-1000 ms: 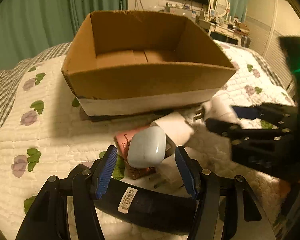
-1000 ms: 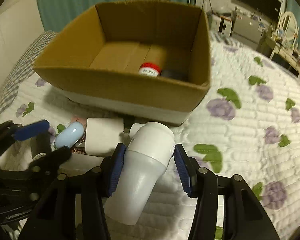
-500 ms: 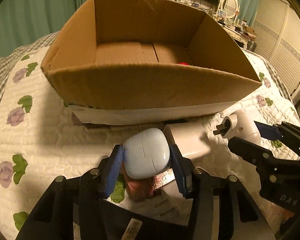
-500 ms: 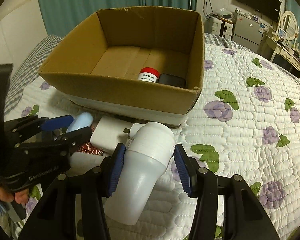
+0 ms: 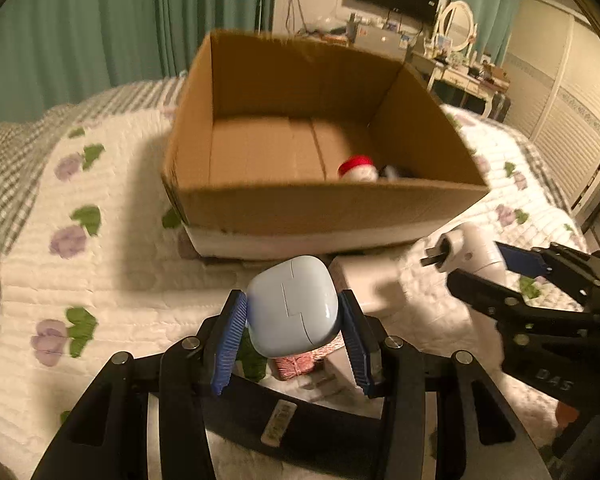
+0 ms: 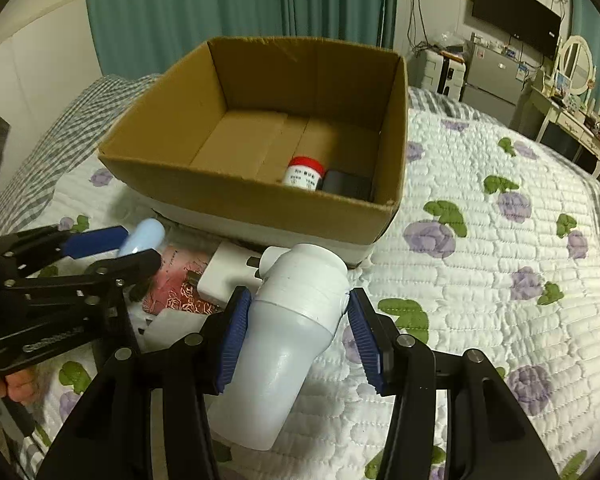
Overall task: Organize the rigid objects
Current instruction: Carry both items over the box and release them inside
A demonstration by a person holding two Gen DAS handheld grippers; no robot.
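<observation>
My left gripper (image 5: 292,332) is shut on a pale blue earbud case (image 5: 292,304) and holds it raised in front of the open cardboard box (image 5: 320,204). My right gripper (image 6: 296,336) is shut on a white plastic plug-in device (image 6: 288,340) with a metal prong; it also shows in the left wrist view (image 5: 472,248). The box (image 6: 236,188) holds a red-capped white jar (image 6: 306,170) and a dark object (image 6: 346,186). The left gripper (image 6: 100,248) shows at the left of the right wrist view.
On the quilted floral bedspread (image 6: 500,272) lie a white charger block (image 6: 230,272), a pink patterned packet (image 6: 178,280) and a black tool (image 5: 284,420). Green curtains, a dresser and a wall TV stand behind the bed.
My left gripper closed on the blue case and lifted it toward the box. My right gripper kept hold of the white device and rose a little, so more of the box's inside shows.
</observation>
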